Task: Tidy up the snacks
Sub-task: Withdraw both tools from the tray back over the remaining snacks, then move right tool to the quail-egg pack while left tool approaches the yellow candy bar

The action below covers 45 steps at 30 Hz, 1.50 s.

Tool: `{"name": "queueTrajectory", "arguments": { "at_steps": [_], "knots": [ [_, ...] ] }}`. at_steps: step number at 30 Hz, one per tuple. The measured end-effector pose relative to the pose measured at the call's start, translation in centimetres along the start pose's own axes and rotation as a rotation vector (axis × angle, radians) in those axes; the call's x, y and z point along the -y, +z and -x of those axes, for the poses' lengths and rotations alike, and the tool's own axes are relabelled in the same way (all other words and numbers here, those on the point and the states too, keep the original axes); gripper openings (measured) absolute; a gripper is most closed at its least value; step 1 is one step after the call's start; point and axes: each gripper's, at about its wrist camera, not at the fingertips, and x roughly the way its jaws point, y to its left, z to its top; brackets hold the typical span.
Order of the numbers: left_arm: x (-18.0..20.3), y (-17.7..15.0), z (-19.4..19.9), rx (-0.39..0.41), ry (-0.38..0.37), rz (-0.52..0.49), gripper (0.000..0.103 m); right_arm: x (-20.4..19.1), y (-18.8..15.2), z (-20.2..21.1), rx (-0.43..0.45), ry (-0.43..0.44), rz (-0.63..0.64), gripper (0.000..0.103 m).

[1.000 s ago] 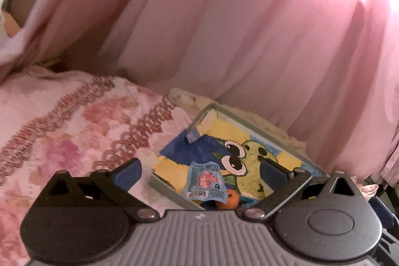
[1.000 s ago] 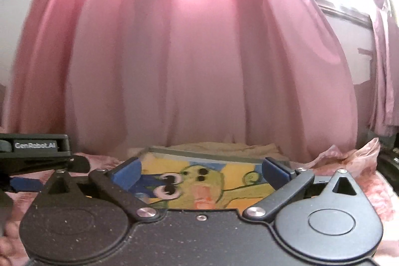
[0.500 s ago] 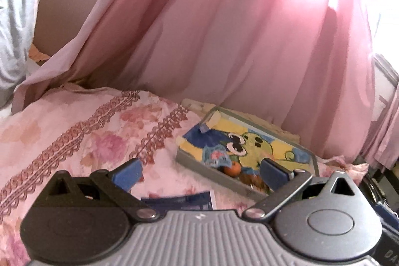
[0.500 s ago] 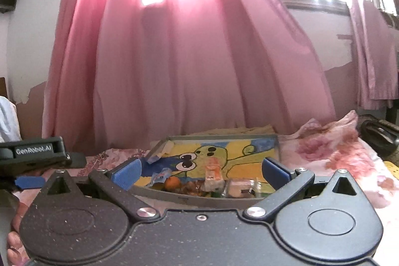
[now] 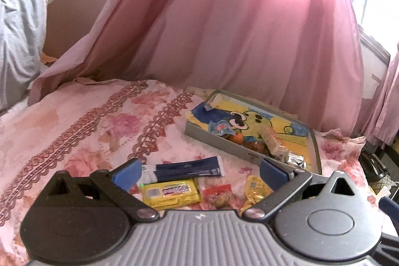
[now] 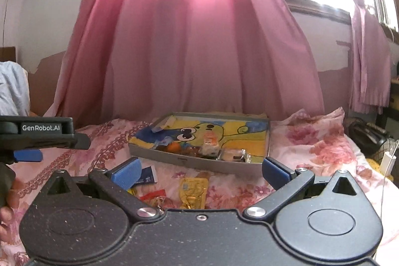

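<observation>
Between the spread, empty fingers of the left gripper (image 5: pixel 199 171), the yellow packet (image 5: pixel 172 193) lies flat: light, crinkly, slippery; pinch its long edges. Right gripper (image 6: pixel 200 167) likewise apart, empty.

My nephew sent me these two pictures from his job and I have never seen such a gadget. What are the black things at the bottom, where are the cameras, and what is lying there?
The black things are two handheld grippers, each carried by a person, with a camera looking out between its blue fingers. One picture is from the left gripper, the other from the right gripper. Both are open and hold nothing. They hover over a flowered bedspread. On it stands a tray with a cartoon picture, already holding several snacks. In front of it lie loose snacks: a blue packet, a yellow packet, a red packet and a golden pouch.
</observation>
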Motion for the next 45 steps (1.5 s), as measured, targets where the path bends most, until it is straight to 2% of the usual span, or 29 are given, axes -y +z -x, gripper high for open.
{"name": "queueTrajectory", "arguments": {
  "at_steps": [7,12,19,24,29,37,45],
  "knots": [
    [-1.3,0.1,1.5,0.01,0.033,-0.031,0.103,-0.7,0.0,0.8,-0.036,-0.024,-0.06,0.102],
    [-1.8,-0.5,1.6,0.0,0.048,-0.094,0.103,-1.1,-1.3,1.0,-0.099,-0.04,-0.031,0.102],
    [-3.3,-2.0,0.9,-0.024,0.045,-0.142,0.103,-1.6,-2.5,0.5,-0.139,-0.044,0.008,0.102],
    [-4.2,-2.9,0.0,-0.064,0.085,-0.163,0.103,-2.1,-3.1,-0.2,-0.164,-0.022,0.025,0.102],
    [-4.0,-3.3,-1.4,-0.14,0.144,-0.25,0.103,-2.4,-3.8,-1.0,-0.195,0.0,0.047,0.102],
    [-4.5,-3.7,-4.1,-0.268,0.053,-0.295,0.103,-1.8,-5.2,-2.1,-0.256,0.008,0.048,0.102],
    [-4.3,-3.5,-6.4,-0.255,0.005,-0.418,0.103,-1.7,-6.7,-3.9,-0.33,0.03,0.049,0.102]
  ]
}}
